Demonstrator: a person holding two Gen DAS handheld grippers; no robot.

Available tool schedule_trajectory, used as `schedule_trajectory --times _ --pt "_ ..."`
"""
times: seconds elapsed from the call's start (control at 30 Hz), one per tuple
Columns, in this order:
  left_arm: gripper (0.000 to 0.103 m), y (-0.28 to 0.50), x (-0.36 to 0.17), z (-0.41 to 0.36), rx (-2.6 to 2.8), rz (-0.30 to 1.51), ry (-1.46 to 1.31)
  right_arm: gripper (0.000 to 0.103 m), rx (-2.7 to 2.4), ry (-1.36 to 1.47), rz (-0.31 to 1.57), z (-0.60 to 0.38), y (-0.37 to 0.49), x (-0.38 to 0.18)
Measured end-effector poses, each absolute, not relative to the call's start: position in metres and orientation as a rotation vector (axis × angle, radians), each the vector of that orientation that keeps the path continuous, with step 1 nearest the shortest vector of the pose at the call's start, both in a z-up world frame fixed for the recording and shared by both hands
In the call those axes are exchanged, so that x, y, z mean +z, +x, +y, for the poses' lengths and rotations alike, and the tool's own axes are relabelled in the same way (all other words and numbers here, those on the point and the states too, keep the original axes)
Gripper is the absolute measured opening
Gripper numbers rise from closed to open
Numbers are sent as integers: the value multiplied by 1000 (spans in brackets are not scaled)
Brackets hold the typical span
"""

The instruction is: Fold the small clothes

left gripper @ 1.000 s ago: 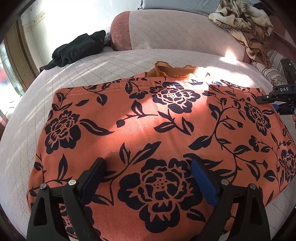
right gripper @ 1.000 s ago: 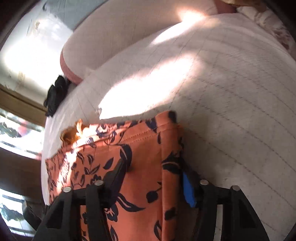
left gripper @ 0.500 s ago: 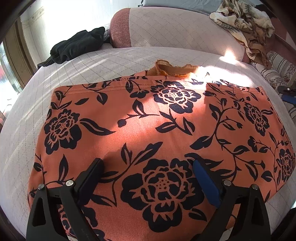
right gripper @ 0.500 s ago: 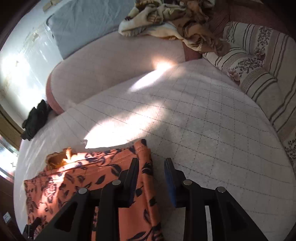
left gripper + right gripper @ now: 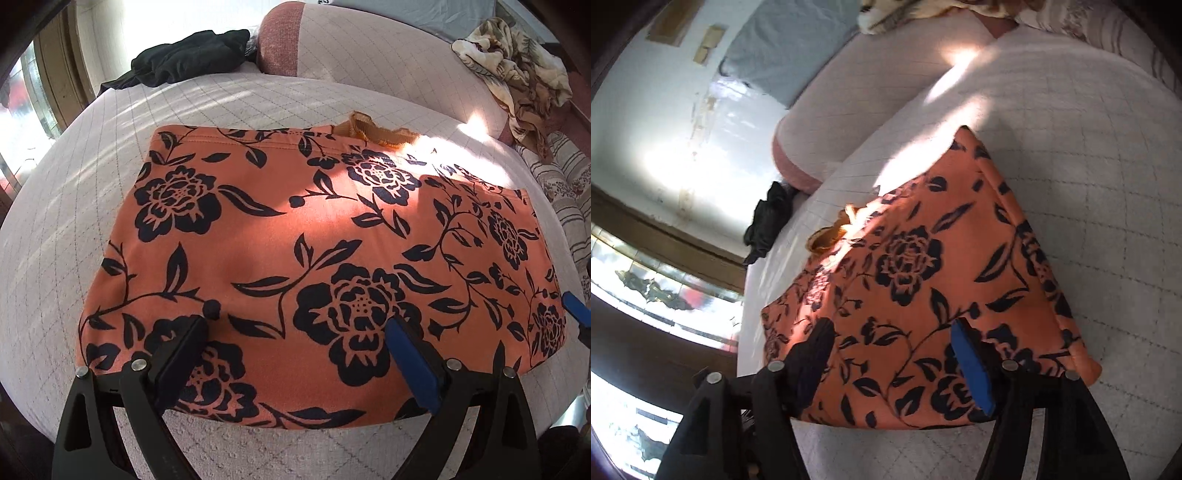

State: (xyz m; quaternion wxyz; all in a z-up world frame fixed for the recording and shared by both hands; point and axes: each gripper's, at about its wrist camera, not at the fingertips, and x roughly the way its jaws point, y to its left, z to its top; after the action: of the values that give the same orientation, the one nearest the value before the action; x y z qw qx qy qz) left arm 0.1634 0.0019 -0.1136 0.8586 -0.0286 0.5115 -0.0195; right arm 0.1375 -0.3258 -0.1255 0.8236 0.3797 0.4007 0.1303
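I see the orange floral garment [image 5: 314, 236] lying flat mid-frame, seemingly folded once with more folds left, my left gripper [image 5: 295, 350] wide and empty, my right gripper [image 5: 890, 354] having just opened wide, nothing held.

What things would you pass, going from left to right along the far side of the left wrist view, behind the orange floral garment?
Black clothes → pink bolster end → crumpled beige blanket → striped cushion.
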Motion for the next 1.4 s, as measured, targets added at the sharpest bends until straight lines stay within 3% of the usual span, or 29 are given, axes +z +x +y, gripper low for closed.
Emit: schedule_trajectory --times 0.13,0.4,0.63,0.8,0.93,1.07,1.17,1.4 --pt "97 162 -104 -1 -49 1059 -62 76 129 821 1016 -337 140 -167" --pt "97 176 -106 -18 -72 1025 -35 75 248 830 932 -347 162 -128" --pt "97 184 -127 -28 -62 1010 54 75 285 934 1066 -361 249 -164" --pt "98 185 -129 -26 -65 1002 54 77 239 854 1005 -367 284 -139" --pt "99 184 -130 -27 -67 994 61 77 153 912 1052 -387 316 -166" --pt "101 187 -132 -27 -67 995 61 78 178 897 973 -387 314 -154" --pt "102 189 -132 -29 -69 999 72 78 176 842 1014 -382 315 -159" --pt "102 178 -109 -12 -67 1007 -14 78 250 889 885 -370 225 -102"
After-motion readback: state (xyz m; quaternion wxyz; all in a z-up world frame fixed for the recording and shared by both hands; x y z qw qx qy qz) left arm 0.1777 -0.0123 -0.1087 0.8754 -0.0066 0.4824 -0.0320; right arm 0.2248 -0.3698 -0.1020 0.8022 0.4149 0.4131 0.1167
